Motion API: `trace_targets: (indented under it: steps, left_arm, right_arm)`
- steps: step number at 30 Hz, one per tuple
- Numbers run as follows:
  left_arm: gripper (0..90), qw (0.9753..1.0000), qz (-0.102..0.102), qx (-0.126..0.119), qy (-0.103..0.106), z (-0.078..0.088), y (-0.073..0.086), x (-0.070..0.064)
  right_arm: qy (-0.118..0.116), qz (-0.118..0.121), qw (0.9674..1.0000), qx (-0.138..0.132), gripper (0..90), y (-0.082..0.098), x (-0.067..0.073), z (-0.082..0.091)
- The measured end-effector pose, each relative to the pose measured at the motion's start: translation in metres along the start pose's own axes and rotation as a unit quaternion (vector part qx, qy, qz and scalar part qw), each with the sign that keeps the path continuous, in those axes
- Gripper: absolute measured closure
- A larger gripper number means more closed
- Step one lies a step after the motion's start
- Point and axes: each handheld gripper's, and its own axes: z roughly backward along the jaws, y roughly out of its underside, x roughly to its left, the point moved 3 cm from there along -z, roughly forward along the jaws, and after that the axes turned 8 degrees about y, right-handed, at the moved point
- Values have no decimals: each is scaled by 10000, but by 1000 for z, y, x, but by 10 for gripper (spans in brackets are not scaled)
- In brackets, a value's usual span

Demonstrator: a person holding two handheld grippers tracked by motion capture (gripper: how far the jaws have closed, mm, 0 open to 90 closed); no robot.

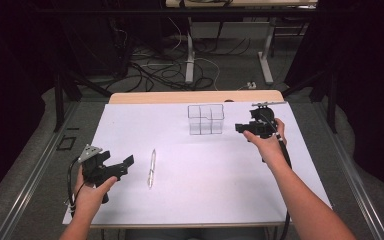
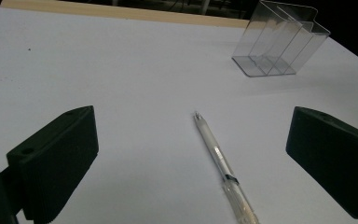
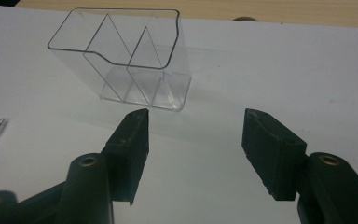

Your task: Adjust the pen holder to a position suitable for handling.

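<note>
White tabletop (image 1: 230, 185), dark room behind it with cables on the floor, and nothing has been picked up yet. The pen (image 1: 152, 168) lies flat on the bare sheet, left of centre and toward the near edge, its tip pointing at the far edge. The clear holder (image 1: 206, 119) stands upright near the far edge, a little right of centre, and its compartments look empty. Left tongs (image 1: 122, 165) hover just left of the pen, jaws spread wide and holding nothing; in the left gripper view the pen (image 2: 219, 161) lies between the two jaws but ahead of them, untouched. Right tongs (image 1: 240, 128) sit just right of the holder, likewise released, and the right gripper view looks straight at the holder (image 3: 126, 60) with a gap before the jaw tips. So, by my reading, this is the very start: the approach is lined up, the grasp is not yet made. Left to do, most likely: close on the pen, lift it, carry it across and drop it into a compartment, perhaps with the right tongs steadying the holder.
</note>
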Motion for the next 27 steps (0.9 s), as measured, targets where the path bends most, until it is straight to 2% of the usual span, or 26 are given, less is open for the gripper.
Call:
trace_targets:
  steps: [5, 8, 9, 12, 19, 27]
  left_arm:
    - [45, 10000, 37, -16, -48, 0, 1, 1]
    - [57, 10000, 42, 7, -52, 0, 1, 2]
    - [62, 10000, 49, 11, -52, 0, 1, 2]
    - [66, 10000, 65, 23, -64, 0, 2, 2]
    - [75, 9999, 139, 47, -51, -2, 3, 5]
    - [146, 9998, 149, 73, -74, -2, 3, 5]
  right_arm:
    - [41, 30, 9999, 119, 414, -16, 6, -7]
    - [145, 15, 9997, 220, 416, -26, 9, -11]
    - [169, -54, 9993, 332, 424, -28, 11, -12]
    - [221, -96, 9988, 419, 441, -37, 13, -15]
    - [332, -19, 9978, 582, 474, -55, 17, -28]
    - [399, -36, 9964, 753, 556, -69, 22, -45]
